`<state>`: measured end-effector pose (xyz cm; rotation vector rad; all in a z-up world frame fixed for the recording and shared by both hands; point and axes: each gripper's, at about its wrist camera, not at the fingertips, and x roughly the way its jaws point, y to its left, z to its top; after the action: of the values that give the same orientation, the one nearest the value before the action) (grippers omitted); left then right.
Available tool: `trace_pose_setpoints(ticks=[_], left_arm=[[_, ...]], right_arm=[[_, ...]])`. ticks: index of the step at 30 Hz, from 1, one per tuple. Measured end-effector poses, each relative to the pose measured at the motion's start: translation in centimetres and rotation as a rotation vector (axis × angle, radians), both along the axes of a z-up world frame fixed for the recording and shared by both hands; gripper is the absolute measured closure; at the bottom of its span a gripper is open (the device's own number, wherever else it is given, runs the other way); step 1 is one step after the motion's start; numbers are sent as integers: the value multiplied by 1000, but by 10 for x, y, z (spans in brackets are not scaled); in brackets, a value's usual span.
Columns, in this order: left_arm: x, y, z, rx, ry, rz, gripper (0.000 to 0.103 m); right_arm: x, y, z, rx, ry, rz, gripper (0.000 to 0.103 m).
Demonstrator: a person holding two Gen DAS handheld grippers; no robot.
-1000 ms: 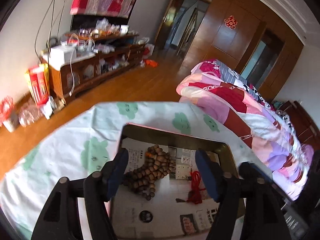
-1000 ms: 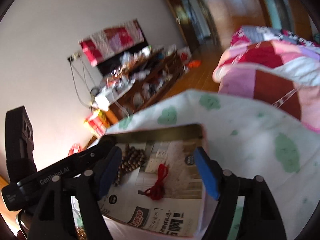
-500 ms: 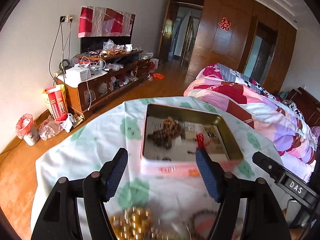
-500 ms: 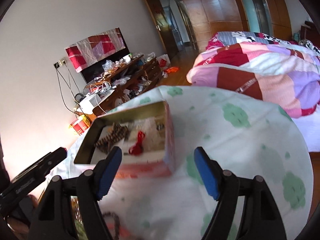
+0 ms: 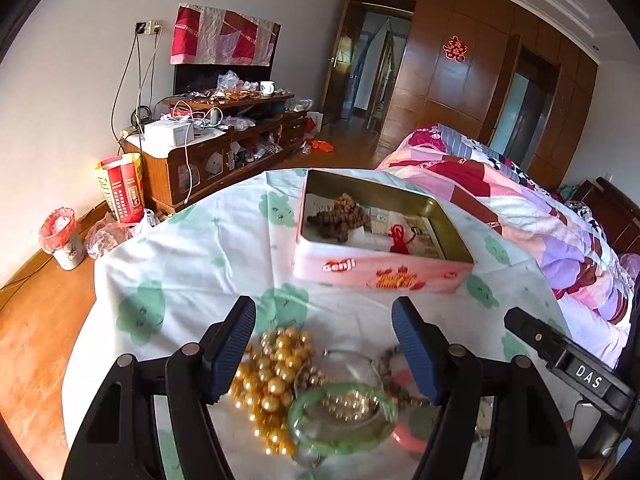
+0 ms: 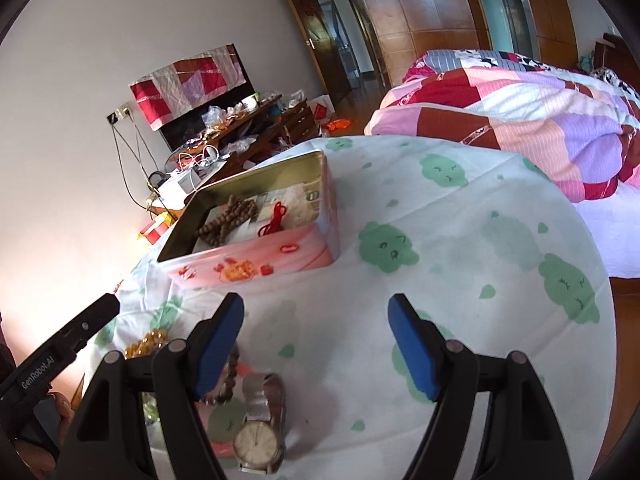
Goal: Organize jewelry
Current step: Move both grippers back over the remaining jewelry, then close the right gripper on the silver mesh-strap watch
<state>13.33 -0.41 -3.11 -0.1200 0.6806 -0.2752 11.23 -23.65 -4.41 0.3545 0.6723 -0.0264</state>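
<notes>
A pink tin box (image 5: 384,272) stands open on the table, also in the right wrist view (image 6: 256,260). Inside lie brown wooden beads (image 5: 338,218) and a red cord (image 5: 400,238). Near me lies a pile of jewelry: gold pearl beads (image 5: 276,380), a green bangle (image 5: 344,420), a pink bangle (image 5: 404,440). A silver wristwatch (image 6: 258,436) lies near the right gripper. My left gripper (image 5: 324,356) is open and empty over the pile. My right gripper (image 6: 316,348) is open and empty above the cloth.
The round table wears a white cloth with green clouds (image 6: 460,240). A bed with a patchwork quilt (image 5: 520,216) is to the right. A cluttered wooden cabinet (image 5: 216,148) stands by the far wall. A bin (image 5: 64,236) stands on the floor.
Both grippers have pulled back from over the tin toward the near table edge. The jewelry pile and the watch have come into view. Both stay open.
</notes>
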Motion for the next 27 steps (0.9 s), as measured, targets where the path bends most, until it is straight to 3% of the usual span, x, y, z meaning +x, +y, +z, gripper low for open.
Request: trace_pose_setpoints(ticks=[6,12,16,22,27], left_arm=[[-22,12,-5,-10,-24,6,32],[-41,17,-16,46,-31,-13,32],[-50,24,-21,34,-19,-33,32],[-57,25,-28,46,-6,-45,32],[-55,26,-30,50,0,-35,32]], right_arm=[[-16,6,1,-9,-13,12,25],[-31,12,-2,-26,-9,30,25],[-40,21,-7,-72,19,61,37],[-48,33,-18,-85,54,111,37],[-47,41,-24,-106,92,140,43]])
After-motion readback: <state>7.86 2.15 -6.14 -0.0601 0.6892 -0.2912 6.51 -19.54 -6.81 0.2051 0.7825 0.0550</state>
